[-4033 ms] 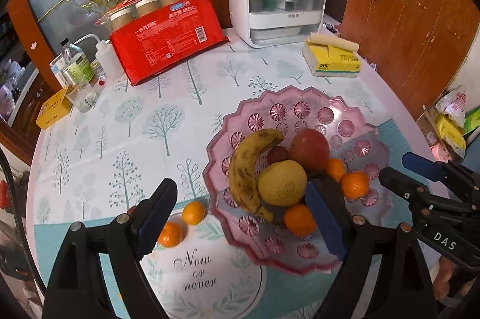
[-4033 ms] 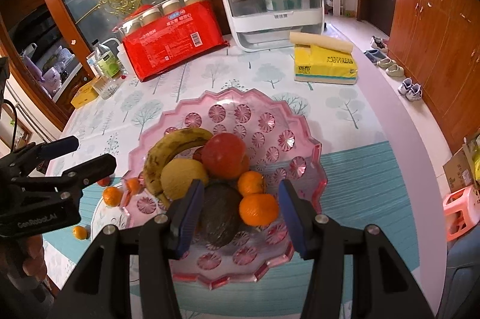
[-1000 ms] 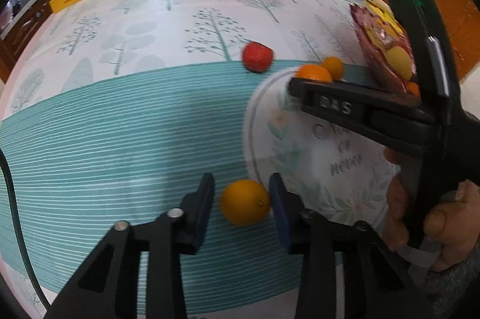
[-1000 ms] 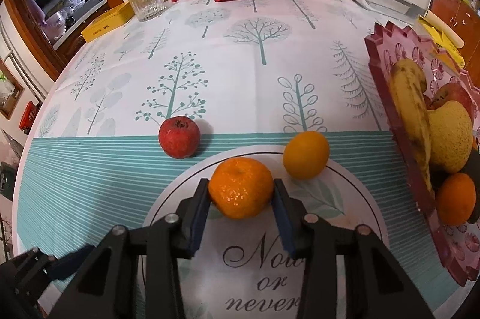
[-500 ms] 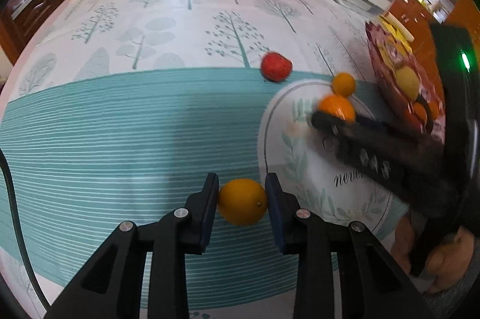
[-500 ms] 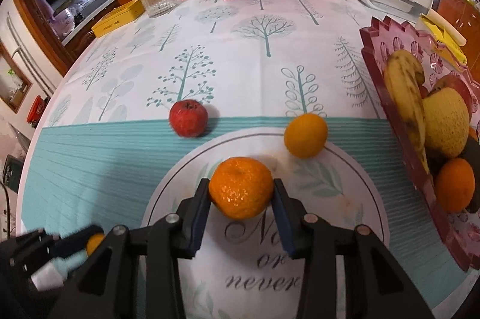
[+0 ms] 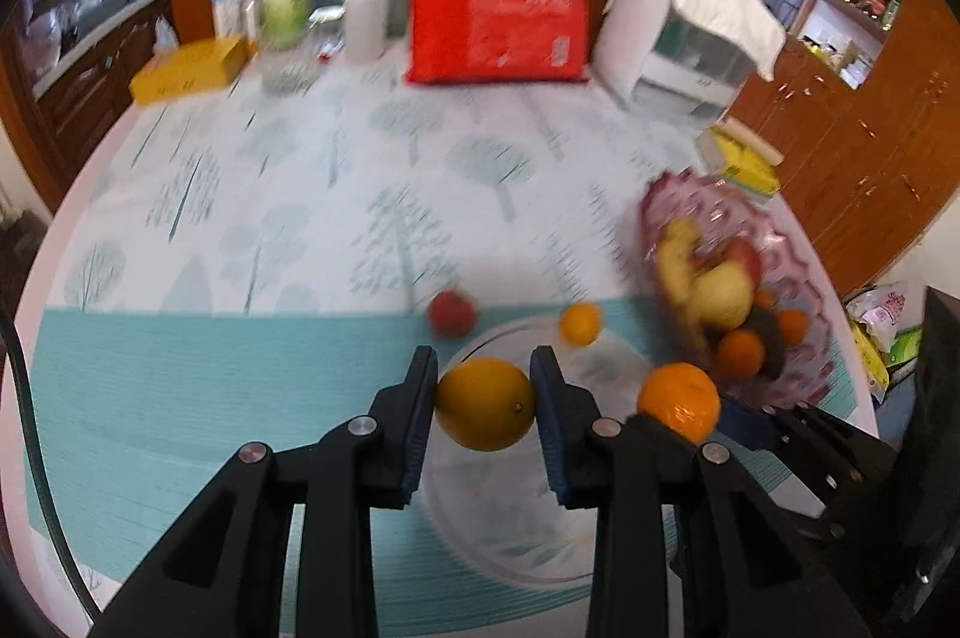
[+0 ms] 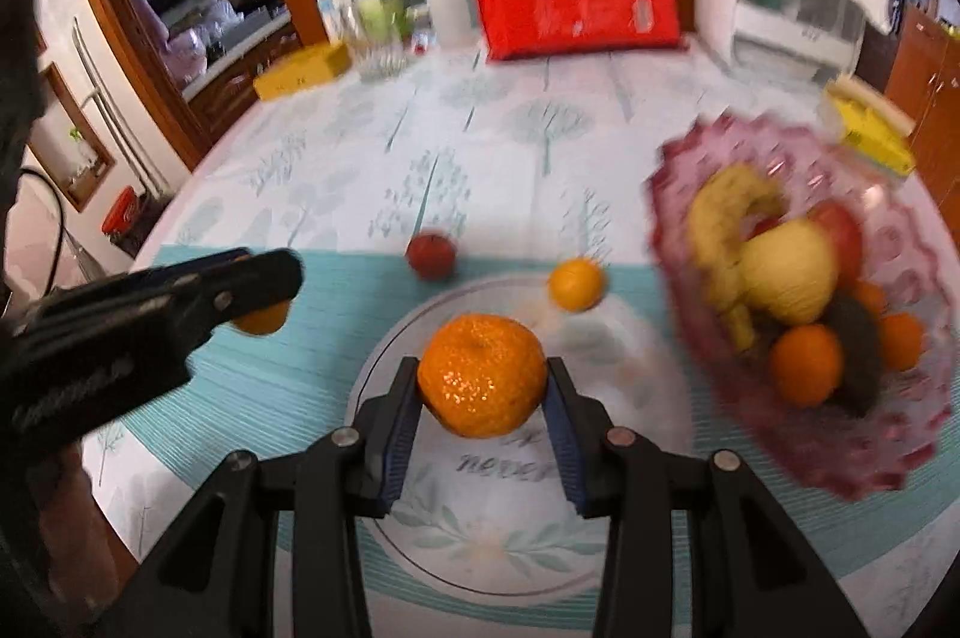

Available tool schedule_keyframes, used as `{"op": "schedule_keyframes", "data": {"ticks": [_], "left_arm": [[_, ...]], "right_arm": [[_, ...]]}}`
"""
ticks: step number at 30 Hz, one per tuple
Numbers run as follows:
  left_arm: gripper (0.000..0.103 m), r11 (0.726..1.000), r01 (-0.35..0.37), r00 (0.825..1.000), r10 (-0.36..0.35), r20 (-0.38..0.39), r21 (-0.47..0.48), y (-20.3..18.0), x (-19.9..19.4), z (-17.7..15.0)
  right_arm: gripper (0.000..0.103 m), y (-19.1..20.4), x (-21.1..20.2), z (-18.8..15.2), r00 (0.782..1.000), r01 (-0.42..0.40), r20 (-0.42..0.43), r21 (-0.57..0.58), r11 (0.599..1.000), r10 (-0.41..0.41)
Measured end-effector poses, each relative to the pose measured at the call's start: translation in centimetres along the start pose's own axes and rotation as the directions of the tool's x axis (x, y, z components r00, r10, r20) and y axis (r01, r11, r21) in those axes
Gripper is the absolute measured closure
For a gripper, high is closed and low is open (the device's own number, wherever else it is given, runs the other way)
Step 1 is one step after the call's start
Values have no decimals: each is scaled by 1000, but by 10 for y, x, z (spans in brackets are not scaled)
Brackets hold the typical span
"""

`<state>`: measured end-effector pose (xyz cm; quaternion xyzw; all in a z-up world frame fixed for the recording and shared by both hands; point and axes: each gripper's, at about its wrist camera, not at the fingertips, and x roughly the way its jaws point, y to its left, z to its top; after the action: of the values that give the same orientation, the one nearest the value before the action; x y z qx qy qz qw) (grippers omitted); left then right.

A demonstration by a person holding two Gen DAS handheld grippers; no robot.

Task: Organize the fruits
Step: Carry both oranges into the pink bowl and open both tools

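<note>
A: Left wrist view first. How far along is the sorting?

B: The left gripper (image 7: pixel 483 401) has its jaws closed on a yellow-orange citrus (image 7: pixel 485 404), held clear of the worktop (image 7: pixel 240 230). At about two o'clock from it sits the pink dish (image 7: pixel 804 278), already loaded with a banana, apples and several small oranges. At three o'clock, just beside, the right gripper (image 7: pixel 696 413) carries a mandarin (image 7: pixel 679 401).

A: Anything loose?

B: Yes. A red fruit (image 7: pixel 452 314) at twelve o'clock and a small orange (image 7: pixel 579 323) at one o'clock both lie on the worktop, near the dish but outside it.

A: And the right wrist view?

B: The jaws of the right gripper (image 8: pixel 483 392) are clamped on the mandarin (image 8: pixel 482 374). The dish (image 8: pixel 708 368) lies at three o'clock. The red fruit (image 8: pixel 429 254) and small orange (image 8: pixel 575 284) show again, loose at eleven and one o'clock. The left gripper (image 8: pixel 264 296) is at nine o'clock, its fruit mostly hidden.

A: So?

B: I judge it well advanced: two fruits in hand to deliver, two to collect.
</note>
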<state>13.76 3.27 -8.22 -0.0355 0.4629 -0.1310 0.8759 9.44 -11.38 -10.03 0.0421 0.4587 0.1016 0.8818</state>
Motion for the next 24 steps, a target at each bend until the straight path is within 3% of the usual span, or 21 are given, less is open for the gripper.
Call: {"op": "schedule_keyframes", "data": {"ticks": [8, 14, 19, 24], "left_arm": [[73, 993, 18, 998, -24, 56, 113, -92, -12, 35], [73, 985, 10, 997, -22, 68, 169, -155, -3, 54], [73, 983, -1, 998, -9, 54, 185, -192, 20, 59], [73, 983, -19, 1000, 14, 28, 180, -217, 51, 62]], "right_arm": [[62, -72, -68, 21, 992, 79, 98, 46, 996, -83], [62, -131, -96, 41, 978, 144, 140, 77, 987, -153], [62, -172, -95, 52, 971, 177, 150, 91, 980, -189], [62, -207, -76, 55, 974, 187, 106, 115, 976, -199]]}}
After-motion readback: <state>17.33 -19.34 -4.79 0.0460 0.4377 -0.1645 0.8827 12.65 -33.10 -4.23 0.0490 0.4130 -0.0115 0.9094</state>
